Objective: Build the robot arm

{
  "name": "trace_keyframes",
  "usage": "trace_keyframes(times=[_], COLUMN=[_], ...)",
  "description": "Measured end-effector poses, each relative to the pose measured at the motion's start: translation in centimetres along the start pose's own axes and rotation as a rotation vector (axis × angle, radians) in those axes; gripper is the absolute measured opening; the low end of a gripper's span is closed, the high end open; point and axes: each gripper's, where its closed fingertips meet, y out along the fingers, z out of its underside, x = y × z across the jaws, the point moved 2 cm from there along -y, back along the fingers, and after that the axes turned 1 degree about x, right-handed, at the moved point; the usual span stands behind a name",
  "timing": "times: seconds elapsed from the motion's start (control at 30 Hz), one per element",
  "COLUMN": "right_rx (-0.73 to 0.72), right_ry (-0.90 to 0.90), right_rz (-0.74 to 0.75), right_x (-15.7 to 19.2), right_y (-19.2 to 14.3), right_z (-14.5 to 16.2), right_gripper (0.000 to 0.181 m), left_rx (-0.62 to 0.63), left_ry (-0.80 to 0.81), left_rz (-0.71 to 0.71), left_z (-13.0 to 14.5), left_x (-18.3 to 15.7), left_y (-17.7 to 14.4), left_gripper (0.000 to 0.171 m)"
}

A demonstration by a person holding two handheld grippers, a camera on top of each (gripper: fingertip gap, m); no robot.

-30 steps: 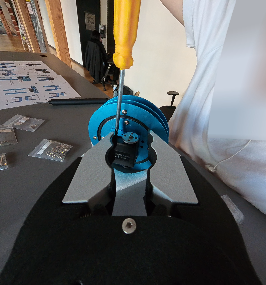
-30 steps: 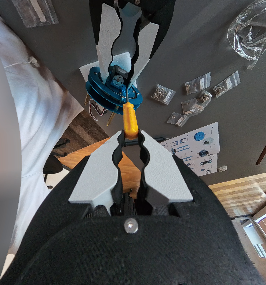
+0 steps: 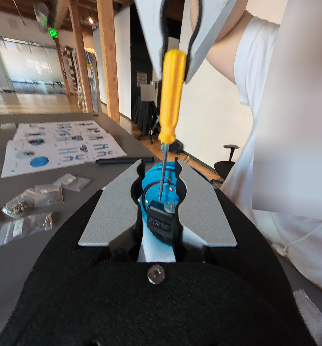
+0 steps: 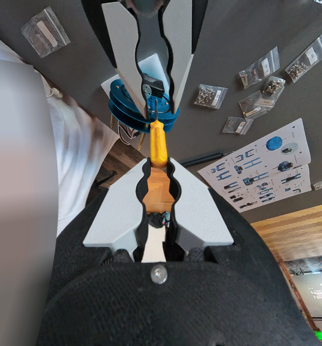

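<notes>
Your right gripper (image 4: pixel 158 162) has its fingers closed on the yellow screwdriver (image 4: pixel 158 145), whose tip rests on the blue disc assembly (image 4: pixel 156 119) beside the black motor (image 3: pixel 161 218). Your left gripper (image 3: pixel 159 164) straddles that motor on the bench (image 3: pixel 25 262), fingers spread and not clamping it.

The screw bags (image 3: pixel 28 206) on the desk (image 3: pixel 10 262) are motion-blurred. The right tool (image 3: pixel 175 61) is cut off by the top edge. The screwdriver (image 3: pixel 170 97) tip's contact is too small to tell.

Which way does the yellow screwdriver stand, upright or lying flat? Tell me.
Nearly upright: the yellow screwdriver hangs tip-down from the right gripper, over the blue disc assembly.
</notes>
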Motion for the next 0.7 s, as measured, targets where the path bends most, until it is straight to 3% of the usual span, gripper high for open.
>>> trace_keyframes(times=[0.2,0.37,0.6,0.7], right_rx=[0.009,0.020,-0.016,-0.038], right_ry=[0.068,0.081,0.014,-0.031], right_rz=[-0.034,-0.051,-0.050,-0.062], right_x=[-0.1,-0.1,-0.5,-0.4], right_y=[0.0,0.1,0.3,0.7], right_z=[0.2,0.5,0.4,0.5], right_gripper=[0.016,0.016,0.018,0.028], left_rx=[0.050,0.057,0.049,0.048], left_ry=[0.072,0.067,0.048,0.028], left_rz=[-0.049,-0.058,-0.061,-0.039], left_z=[0.3,0.9,1.0,1.0], left_x=[-0.2,-0.1,0.0,-0.1], left_y=[1.1,1.7,1.8,1.8], left_gripper=[0.023,0.001,0.002,0.001])
